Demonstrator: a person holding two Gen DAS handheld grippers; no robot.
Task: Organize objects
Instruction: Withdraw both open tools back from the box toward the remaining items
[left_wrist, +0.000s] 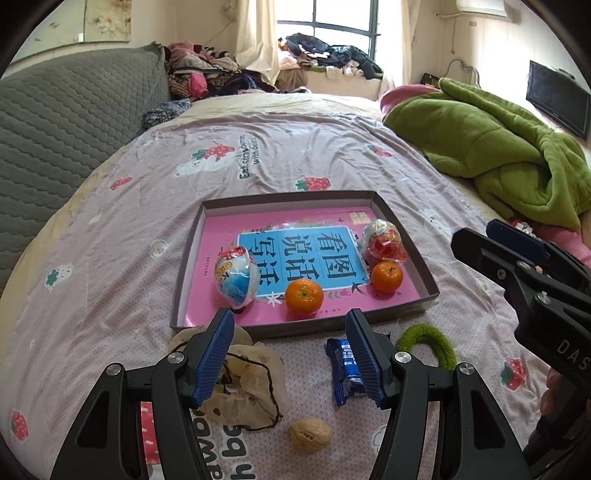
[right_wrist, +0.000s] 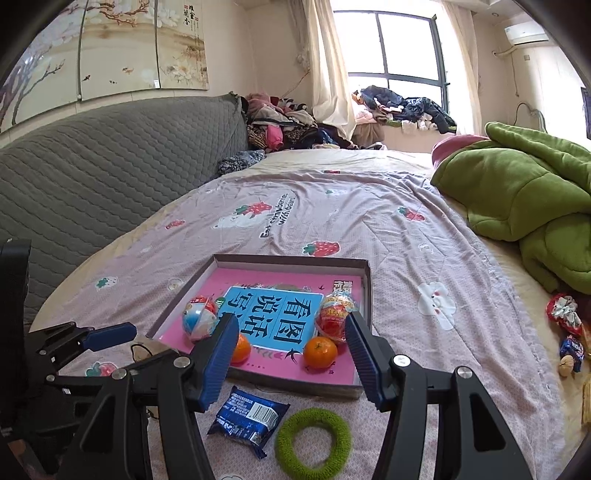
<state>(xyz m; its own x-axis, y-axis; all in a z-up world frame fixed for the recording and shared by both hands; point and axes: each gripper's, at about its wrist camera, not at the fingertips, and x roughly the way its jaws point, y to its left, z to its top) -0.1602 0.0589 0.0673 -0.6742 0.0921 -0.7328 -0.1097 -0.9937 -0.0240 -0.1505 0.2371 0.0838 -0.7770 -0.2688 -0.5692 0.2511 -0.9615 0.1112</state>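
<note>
Both claws hang open and empty over the bed (left_wrist: 110, 229). The left claw (left_wrist: 290, 354) sits above a blue packet (left_wrist: 341, 369), a walnut (left_wrist: 309, 435) and a crumpled bag (left_wrist: 247, 387). The right claw (right_wrist: 291, 354) is over the same packet and a green ring (right_wrist: 314, 439). Just beyond, the tray (left_wrist: 417, 254) holds 2 oranges (left_wrist: 304, 296) and 2 wrapped toy eggs (left_wrist: 236, 277); 1 orange touches the red egg (left_wrist: 384, 240).
</note>
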